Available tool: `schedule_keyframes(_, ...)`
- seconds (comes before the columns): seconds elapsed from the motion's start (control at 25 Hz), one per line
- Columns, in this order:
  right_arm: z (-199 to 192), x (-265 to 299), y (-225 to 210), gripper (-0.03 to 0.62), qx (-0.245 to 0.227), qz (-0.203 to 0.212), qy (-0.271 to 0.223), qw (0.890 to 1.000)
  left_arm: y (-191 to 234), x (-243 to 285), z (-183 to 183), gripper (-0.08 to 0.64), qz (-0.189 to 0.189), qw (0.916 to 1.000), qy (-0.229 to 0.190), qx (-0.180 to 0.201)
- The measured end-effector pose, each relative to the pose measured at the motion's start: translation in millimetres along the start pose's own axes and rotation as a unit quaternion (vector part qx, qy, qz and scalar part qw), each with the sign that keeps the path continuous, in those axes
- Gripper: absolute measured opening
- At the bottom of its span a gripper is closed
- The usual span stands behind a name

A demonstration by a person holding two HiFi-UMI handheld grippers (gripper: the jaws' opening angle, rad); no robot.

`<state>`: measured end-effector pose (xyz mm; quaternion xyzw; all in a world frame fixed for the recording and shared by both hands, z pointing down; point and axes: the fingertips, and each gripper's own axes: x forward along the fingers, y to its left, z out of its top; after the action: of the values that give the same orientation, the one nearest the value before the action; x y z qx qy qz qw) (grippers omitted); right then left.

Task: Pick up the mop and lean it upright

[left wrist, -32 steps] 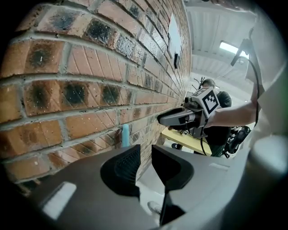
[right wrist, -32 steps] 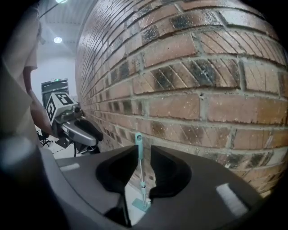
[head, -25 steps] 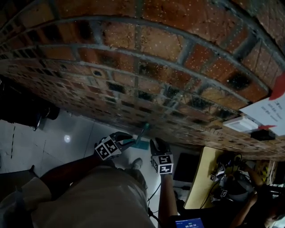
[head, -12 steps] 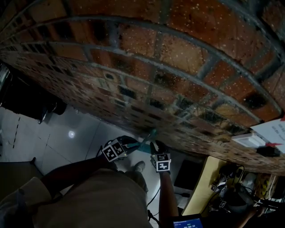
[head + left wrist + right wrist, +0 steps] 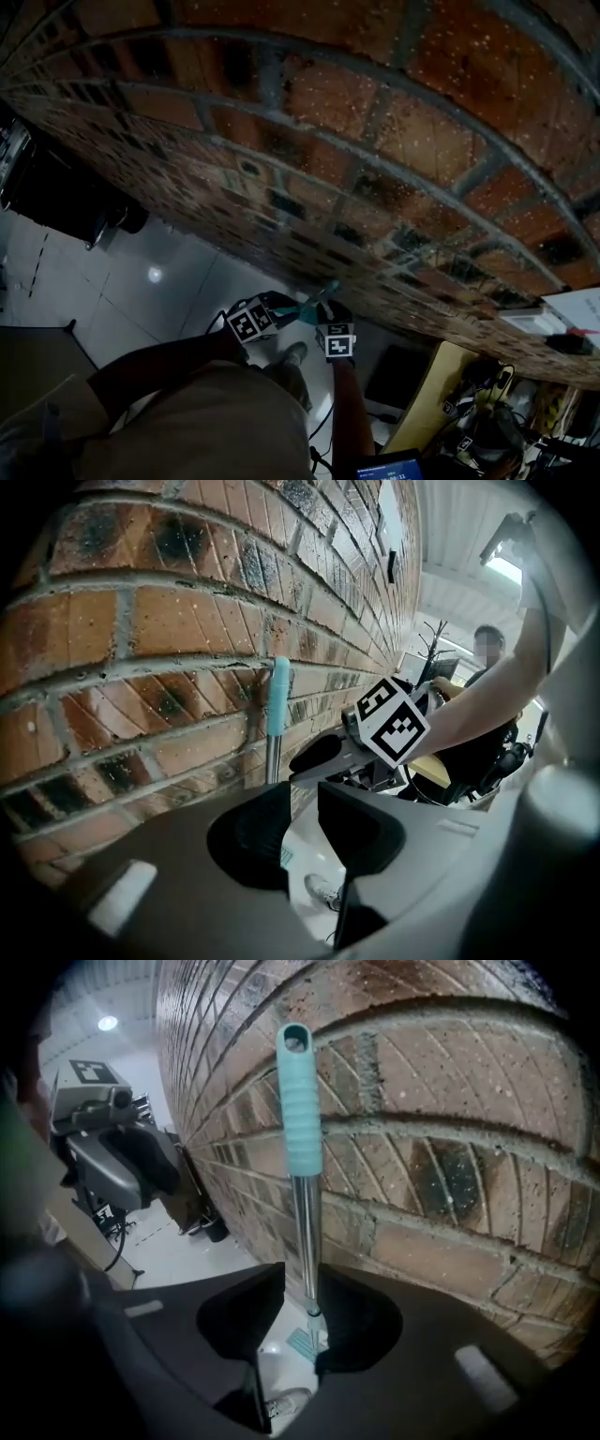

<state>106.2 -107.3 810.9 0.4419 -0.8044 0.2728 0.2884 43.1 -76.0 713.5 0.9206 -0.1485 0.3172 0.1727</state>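
The mop stands upright against the brick wall [image 5: 375,122]; its teal grip [image 5: 301,1101] tops a steel pole, and the teal mop head [image 5: 305,1342] lies on the floor below. In the head view the grip [image 5: 319,298] shows between both grippers. My right gripper [image 5: 300,1283] is open, with the pole in the gap close to the right-hand jaw and the other jaw apart from it. My left gripper [image 5: 302,803] is open with only floor showing between its jaws; the mop pole [image 5: 273,752] stands just beyond its left-hand jaw. The right gripper [image 5: 323,752] reaches in beside the pole.
White tiled floor [image 5: 141,281] runs along the wall's foot. A black object [image 5: 66,202] stands at the left, a yellow table [image 5: 427,394] with cables at the right. My shoe [image 5: 292,356] is under the grippers. A seated person [image 5: 487,714] is behind.
Both grippers have sunk beside the mop handle, the right one more. The head view has swung, so the wall fills more of it.
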Motion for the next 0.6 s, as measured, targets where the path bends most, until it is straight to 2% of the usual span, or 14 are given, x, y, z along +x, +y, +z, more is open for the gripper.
schedule_keyframes(0.44, -26.5, 37.3, -10.4, 0.101, 0.001, -0.011, 0.048, 0.999, -8.3, 4.0, -9.4, 0.110, -0.008, 0.9999, 0.012, 0.002)
schedule_keyframes(0.6, -38.9, 48.8, -7.7, 0.112, 0.006, 0.000, 0.062, 0.998, -9.2, 2.9, -14.8, 0.110, -0.012, 0.9998, 0.018, 0.005)
